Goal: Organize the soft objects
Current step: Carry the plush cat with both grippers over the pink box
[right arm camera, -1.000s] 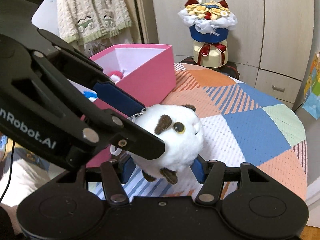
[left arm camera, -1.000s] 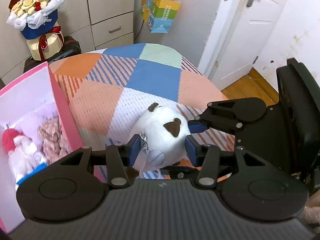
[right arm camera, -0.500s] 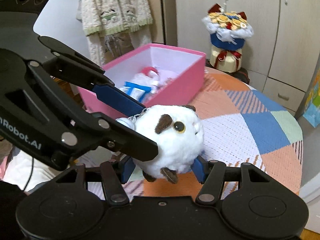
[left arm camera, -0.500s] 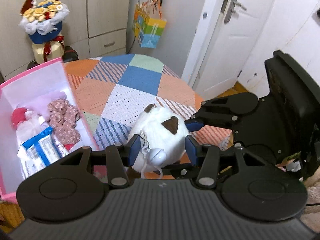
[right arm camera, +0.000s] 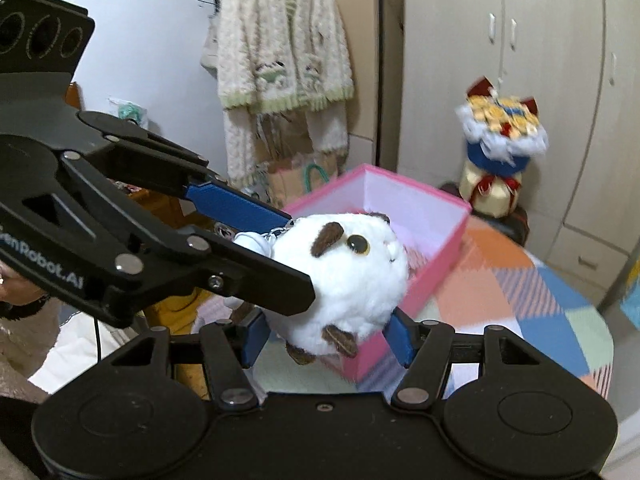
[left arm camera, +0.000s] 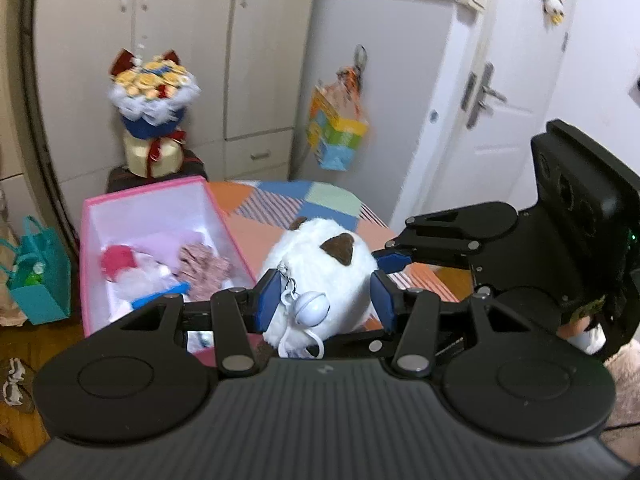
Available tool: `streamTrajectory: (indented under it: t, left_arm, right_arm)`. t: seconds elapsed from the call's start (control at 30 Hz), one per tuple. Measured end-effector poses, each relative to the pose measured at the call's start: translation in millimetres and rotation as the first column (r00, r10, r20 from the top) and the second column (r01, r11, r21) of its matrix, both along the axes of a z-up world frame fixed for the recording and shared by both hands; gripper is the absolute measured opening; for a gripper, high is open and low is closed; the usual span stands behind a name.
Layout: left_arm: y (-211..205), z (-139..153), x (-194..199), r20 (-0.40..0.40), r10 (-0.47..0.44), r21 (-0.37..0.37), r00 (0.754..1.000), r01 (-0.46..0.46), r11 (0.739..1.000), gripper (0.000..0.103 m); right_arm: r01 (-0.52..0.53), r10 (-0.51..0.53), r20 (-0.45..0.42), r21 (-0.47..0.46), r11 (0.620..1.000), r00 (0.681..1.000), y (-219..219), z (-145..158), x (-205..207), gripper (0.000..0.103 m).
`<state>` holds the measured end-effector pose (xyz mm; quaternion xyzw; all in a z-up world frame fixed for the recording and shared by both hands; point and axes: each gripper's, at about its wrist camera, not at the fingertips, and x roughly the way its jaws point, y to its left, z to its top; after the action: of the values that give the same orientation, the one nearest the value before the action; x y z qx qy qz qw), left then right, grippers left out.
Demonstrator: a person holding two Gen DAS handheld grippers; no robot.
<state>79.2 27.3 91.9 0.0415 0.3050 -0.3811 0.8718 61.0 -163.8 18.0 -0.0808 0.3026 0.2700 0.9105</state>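
Left gripper [left arm camera: 320,300] clamped on white plush [left arm camera: 320,276], right gripper [right arm camera: 326,336] squeezing same toy from other side. Plush airborne, clear of patchwork table [right arm camera: 552,292]. Pink box [left arm camera: 160,204] just ahead-left of left gripper, already holding several soft bits (red one, floral one). Left to do: lower plush in, release.

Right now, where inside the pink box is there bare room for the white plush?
The far end of the pink box, by its back wall, looks bare. The near half is crowded: red-and-white toy, floral cloth. Both grippers hold the white plush.
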Motion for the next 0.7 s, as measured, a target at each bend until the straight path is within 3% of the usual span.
streamTrajectory:
  t: [0.23, 0.57, 0.7]
  left_arm:
    - [29, -1, 26, 0.016, 0.079, -0.051, 0.997, -0.078, 0.996, 0.048]
    - [38, -17, 101, -0.002, 0.147, -0.075, 0.989, -0.147, 0.986, 0.049]
    - [34, -32, 136, -0.038, 0.157, -0.076, 0.987, -0.159, 0.984, 0.049]
  right_arm:
    - [-0.008, 0.007, 0.033, 0.032, 0.999, 0.999, 29, 12, 25, 0.07]
    - [0.016, -0.017, 0.082, 0.024, 1.0, 0.996, 53, -2, 88, 0.072]
    - [0.03, -0.032, 0.041, 0.047, 0.998, 0.999, 47, -10, 124, 0.072]
